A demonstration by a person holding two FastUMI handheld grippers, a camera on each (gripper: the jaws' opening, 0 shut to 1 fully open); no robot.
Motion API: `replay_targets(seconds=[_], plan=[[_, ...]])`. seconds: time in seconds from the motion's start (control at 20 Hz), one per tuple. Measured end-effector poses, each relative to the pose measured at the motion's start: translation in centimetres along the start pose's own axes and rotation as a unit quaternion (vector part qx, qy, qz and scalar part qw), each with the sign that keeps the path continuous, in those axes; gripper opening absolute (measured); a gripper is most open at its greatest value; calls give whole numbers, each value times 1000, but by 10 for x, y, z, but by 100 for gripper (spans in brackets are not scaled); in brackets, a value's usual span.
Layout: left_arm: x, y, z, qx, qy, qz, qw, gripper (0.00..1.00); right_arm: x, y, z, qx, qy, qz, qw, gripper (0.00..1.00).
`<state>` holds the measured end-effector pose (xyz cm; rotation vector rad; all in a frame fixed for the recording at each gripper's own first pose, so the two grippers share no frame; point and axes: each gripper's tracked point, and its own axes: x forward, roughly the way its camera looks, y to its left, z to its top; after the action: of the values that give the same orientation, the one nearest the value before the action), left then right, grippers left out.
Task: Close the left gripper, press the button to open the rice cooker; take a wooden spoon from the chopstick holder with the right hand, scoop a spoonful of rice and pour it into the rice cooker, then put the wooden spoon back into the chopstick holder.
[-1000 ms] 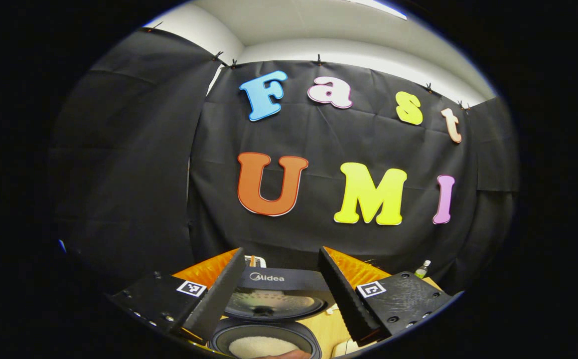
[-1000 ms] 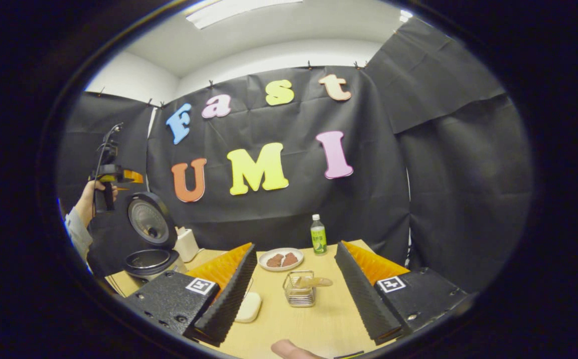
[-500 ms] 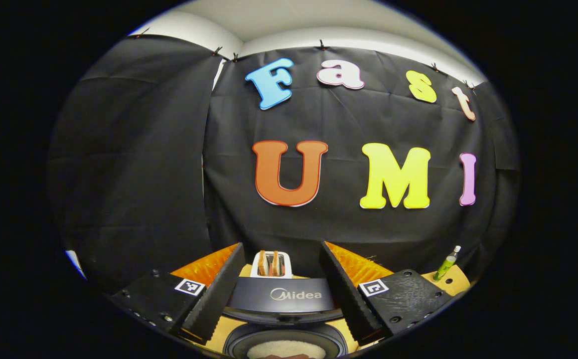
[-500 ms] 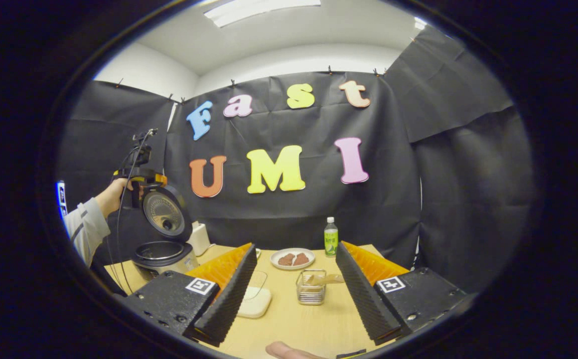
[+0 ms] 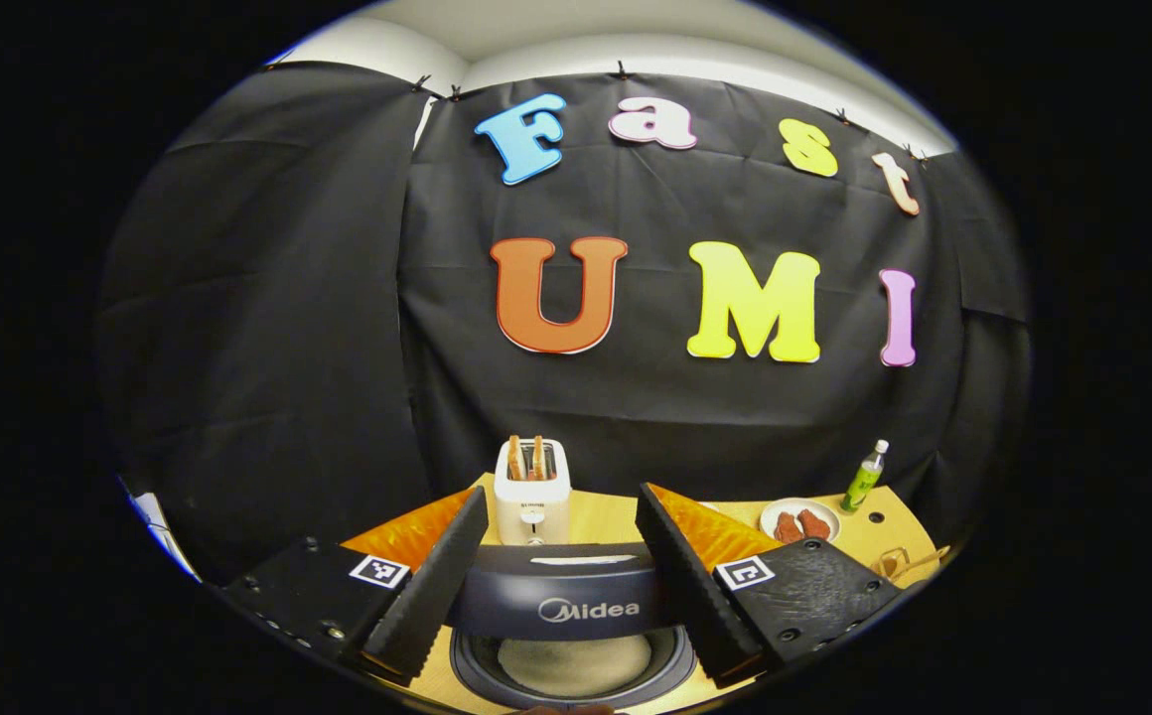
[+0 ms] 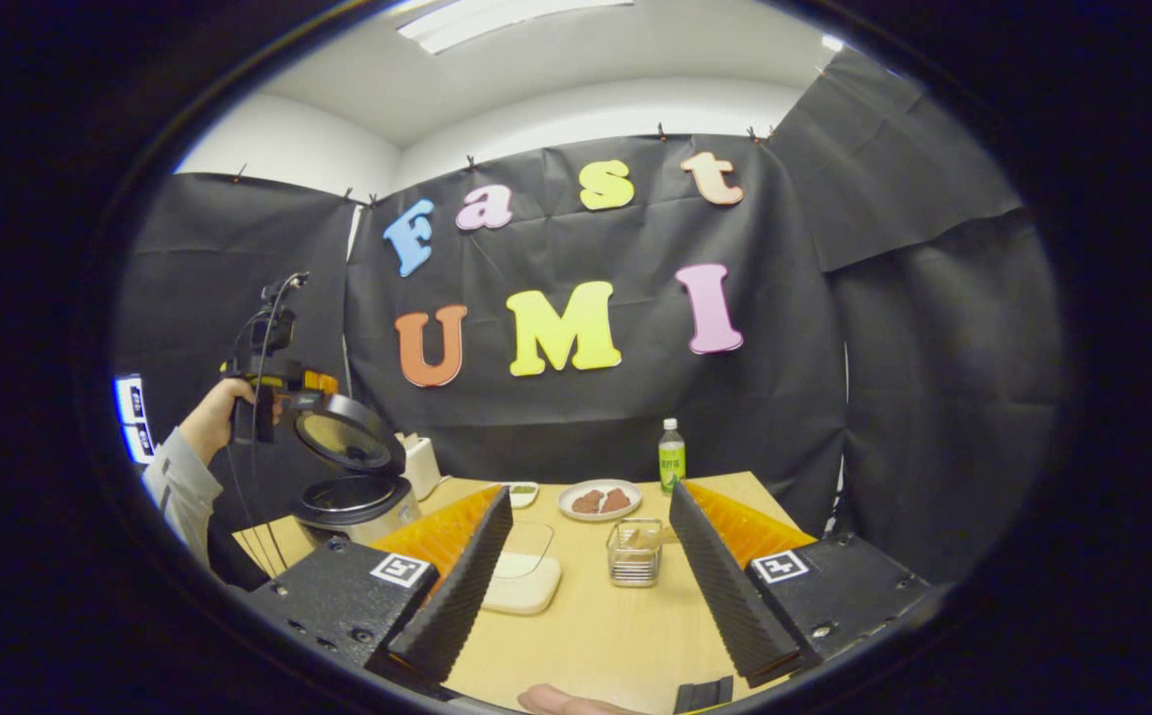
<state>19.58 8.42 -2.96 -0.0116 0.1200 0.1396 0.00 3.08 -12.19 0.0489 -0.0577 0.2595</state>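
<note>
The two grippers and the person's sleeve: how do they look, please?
In each gripper's own view, the left gripper and the right gripper each have two long ribbed fingers on black screwed plates, each plate bearing a square black-and-white marker. The right gripper view shows the left gripper with a black handle, black cables and a grey sleeve.

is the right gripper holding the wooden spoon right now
No, the right gripper is open with nothing between its fingers, and the wire chopstick holder stands farther off on the table.
</note>
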Motion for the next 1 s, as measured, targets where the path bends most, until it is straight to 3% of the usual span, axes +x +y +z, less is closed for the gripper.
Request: replay_targets(seconds=[0.1,0.3,0.6,0.85,0.9,0.95,1.0], plan=[[-7,-9,-35,4,27,-8,1000,97,-9,-5,2,-3,1,-12,1000,100],[-19,-19,-86,5,66,-15,998,96,-24,7,9,-3,0,-3,1000,100],[-30,-17,-104,12,101,-11,995,97,-36,22,15,-20,-9,10,1000,100],[-43,-14,-129,11,169,0,986,97,-39,30,15,-14,-7,31,999,100],[-47,-15,-134,8,180,0,984,97,-39,27,14,-14,-9,30,999,92],[-50,-14,-136,6,190,3,982,97,-41,26,16,-14,-12,27,999,100],[-51,-15,-139,5,199,5,980,97,-41,24,16,-12,-15,24,1000,100]])
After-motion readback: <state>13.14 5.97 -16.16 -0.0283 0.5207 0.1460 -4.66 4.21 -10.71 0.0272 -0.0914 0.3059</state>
